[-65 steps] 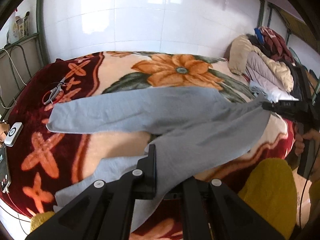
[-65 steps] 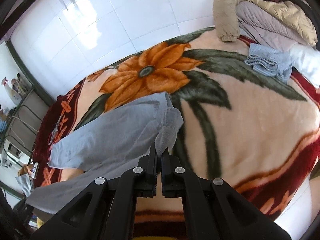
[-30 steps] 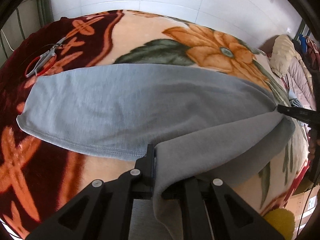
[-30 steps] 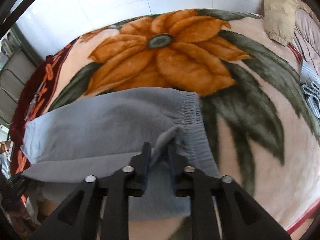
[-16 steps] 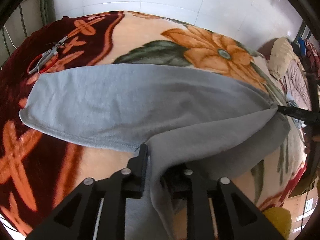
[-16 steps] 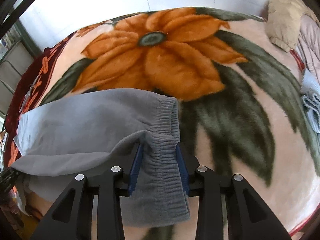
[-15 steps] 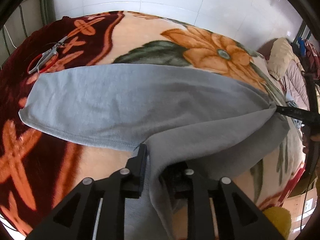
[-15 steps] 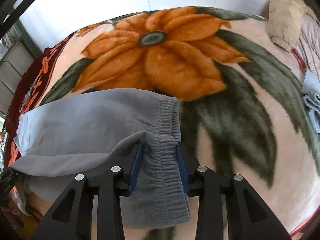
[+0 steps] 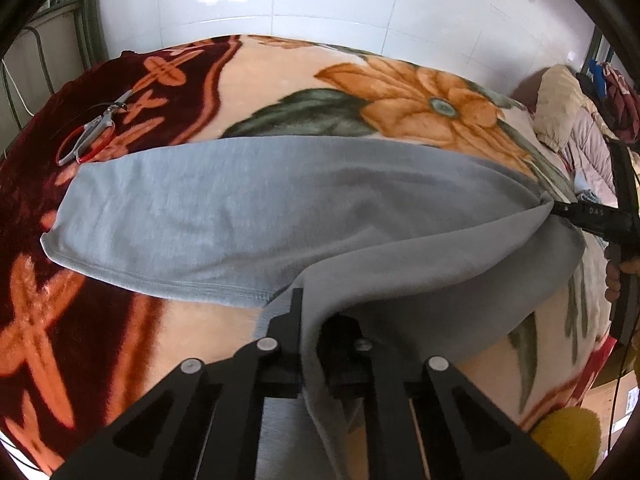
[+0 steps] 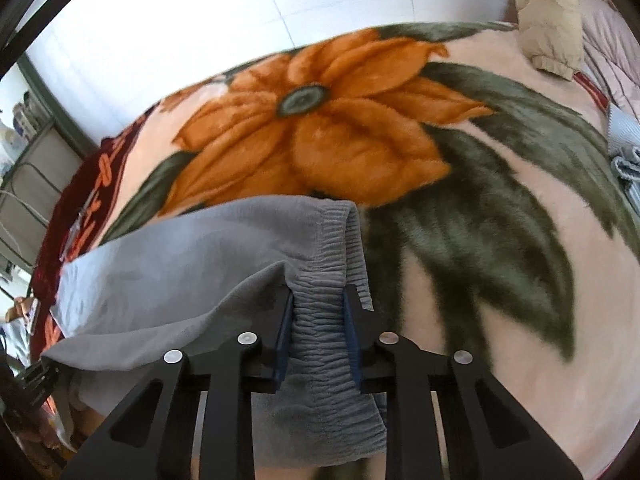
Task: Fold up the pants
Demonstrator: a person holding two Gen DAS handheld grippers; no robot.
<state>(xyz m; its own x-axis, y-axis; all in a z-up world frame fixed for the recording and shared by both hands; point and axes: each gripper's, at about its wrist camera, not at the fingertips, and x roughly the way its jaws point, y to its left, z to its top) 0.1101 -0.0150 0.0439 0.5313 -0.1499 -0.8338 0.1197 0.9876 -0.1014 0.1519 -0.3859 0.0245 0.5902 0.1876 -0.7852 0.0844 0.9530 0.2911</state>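
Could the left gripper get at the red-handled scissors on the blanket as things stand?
Probably not yet. The left gripper is shut on a leg of the grey fleece pants. The red-handled scissors lie uncovered on the maroon floral blanket beyond the far hem, so it must let go first.

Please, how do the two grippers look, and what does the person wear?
Both grippers are matte black, with triangular cut-outs and round silver screws. The right gripper has blue pads on its fingers. The left gripper shows none. A thin black cable hangs near the hand. No sleeve is visible.
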